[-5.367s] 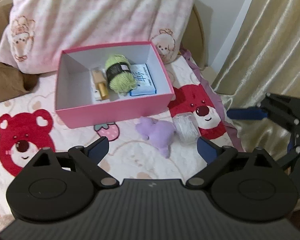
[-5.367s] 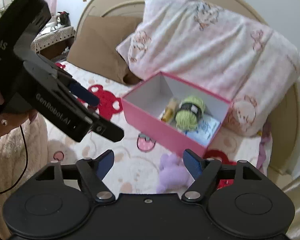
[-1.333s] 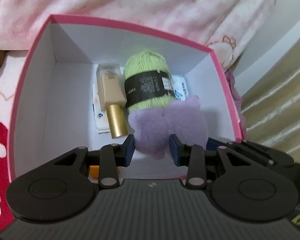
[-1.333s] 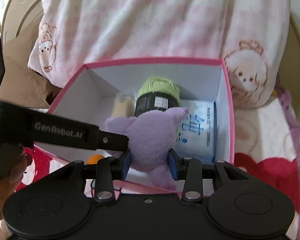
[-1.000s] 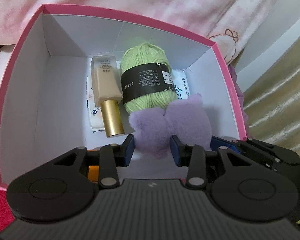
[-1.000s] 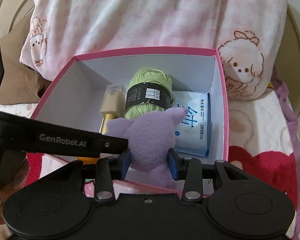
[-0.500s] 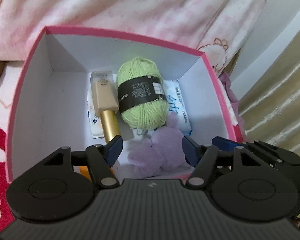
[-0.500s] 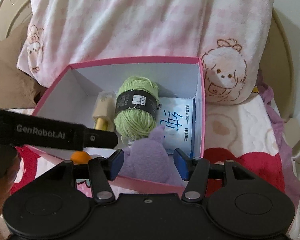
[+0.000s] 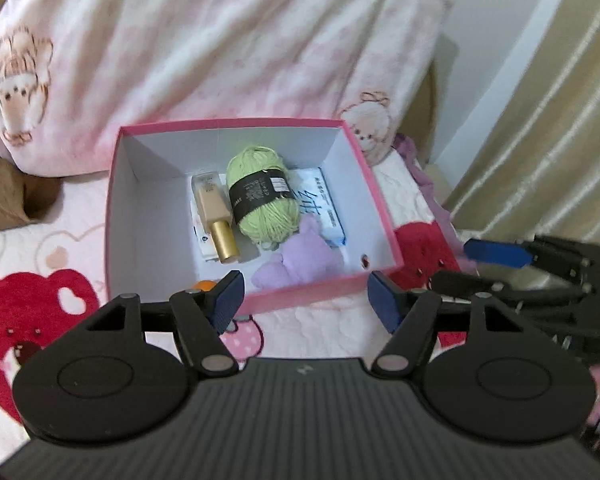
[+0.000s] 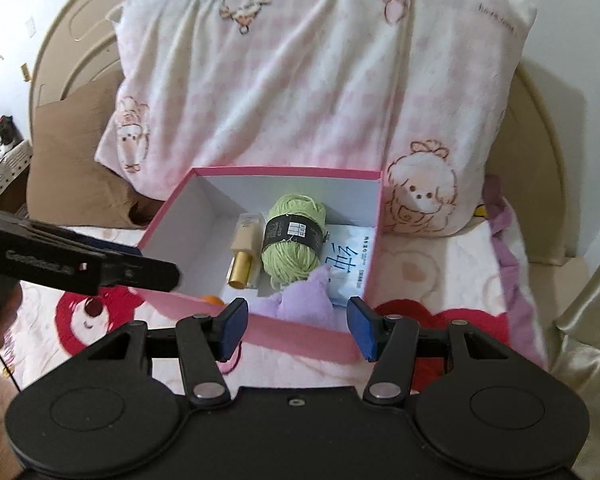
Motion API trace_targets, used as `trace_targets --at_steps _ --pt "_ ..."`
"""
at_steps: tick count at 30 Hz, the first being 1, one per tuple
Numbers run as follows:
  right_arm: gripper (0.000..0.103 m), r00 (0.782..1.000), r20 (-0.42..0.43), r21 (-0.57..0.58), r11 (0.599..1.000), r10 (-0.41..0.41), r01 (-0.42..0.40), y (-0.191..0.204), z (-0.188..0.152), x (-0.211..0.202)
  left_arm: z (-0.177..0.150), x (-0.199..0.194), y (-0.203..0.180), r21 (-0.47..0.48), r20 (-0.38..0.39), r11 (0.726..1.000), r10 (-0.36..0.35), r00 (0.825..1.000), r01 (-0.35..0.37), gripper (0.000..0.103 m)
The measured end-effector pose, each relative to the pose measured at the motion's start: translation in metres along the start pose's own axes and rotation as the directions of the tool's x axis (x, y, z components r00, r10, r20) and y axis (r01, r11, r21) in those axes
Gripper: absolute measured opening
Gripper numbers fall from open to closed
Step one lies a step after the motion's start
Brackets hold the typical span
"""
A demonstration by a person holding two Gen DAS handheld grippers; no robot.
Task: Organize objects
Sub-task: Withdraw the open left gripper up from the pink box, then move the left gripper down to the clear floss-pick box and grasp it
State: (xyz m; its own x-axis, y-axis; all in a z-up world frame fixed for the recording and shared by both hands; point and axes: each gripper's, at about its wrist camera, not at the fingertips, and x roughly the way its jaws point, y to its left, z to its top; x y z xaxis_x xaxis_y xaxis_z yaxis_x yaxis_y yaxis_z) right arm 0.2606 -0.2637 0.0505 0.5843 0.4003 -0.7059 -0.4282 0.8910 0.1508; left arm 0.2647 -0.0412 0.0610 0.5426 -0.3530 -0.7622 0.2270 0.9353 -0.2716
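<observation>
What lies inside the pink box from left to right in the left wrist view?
Gold-capped bottle → green yarn ball → blue-and-white packet. The purple plush toy sits nearer, overlapping the yarn and the packet, so it is left out.

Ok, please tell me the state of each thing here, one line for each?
Pink cardboard box: open, no lid.
Purple plush toy: lying inside the box, released.
Green yarn ball: inside, banded.
Beige gold-capped bottle: lying flat, capped.
Left gripper: opening, empty.
Right gripper: open, empty.

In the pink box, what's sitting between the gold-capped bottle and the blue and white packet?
The green yarn ball lies between the gold-capped bottle and the blue and white packet, partly over the packet. Both wrist views show it.
</observation>
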Motion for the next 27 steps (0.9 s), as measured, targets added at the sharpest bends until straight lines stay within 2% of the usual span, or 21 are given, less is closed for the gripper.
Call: trace_targets --at_steps 10,13,18,21,24,27 --pt "0.063 0.999 -0.030 -0.036 0.999 0.030 -0.031 -0.014 -0.028 -0.050 -0.026 -0.040 -0.049 0.044 -0.034 0.998 -0.032 0.999 0.034 0.075" --pt "0.068 0.997 -0.041 -0.053 0.997 0.058 -0.060 -0.018 -0.039 -0.057 -0.036 -0.039 -0.065 0.064 -0.044 0.997 -0.035 0.998 0.038 0.080" --pt "0.078 0.990 -0.085 -0.070 0.990 0.116 -0.122 -0.028 -0.062 -0.049 -0.055 -0.019 -0.079 0.029 -0.049 0.997 -0.073 0.996 0.074 0.088" --pt "0.081 0.986 -0.062 -0.094 0.983 0.154 -0.160 -0.034 -0.077 -0.041 -0.064 -0.001 -0.081 -0.019 -0.041 0.997 -0.079 0.996 0.079 0.089" --pt "0.083 0.984 -0.063 -0.124 0.977 0.165 -0.171 -0.038 -0.089 -0.027 -0.072 0.021 -0.083 -0.052 -0.042 0.995 -0.086 0.995 0.084 0.089" --pt "0.083 0.988 -0.086 -0.170 0.975 0.129 -0.142 -0.039 -0.098 -0.008 -0.076 0.044 -0.085 -0.055 -0.042 0.996 -0.074 0.996 0.072 0.089"
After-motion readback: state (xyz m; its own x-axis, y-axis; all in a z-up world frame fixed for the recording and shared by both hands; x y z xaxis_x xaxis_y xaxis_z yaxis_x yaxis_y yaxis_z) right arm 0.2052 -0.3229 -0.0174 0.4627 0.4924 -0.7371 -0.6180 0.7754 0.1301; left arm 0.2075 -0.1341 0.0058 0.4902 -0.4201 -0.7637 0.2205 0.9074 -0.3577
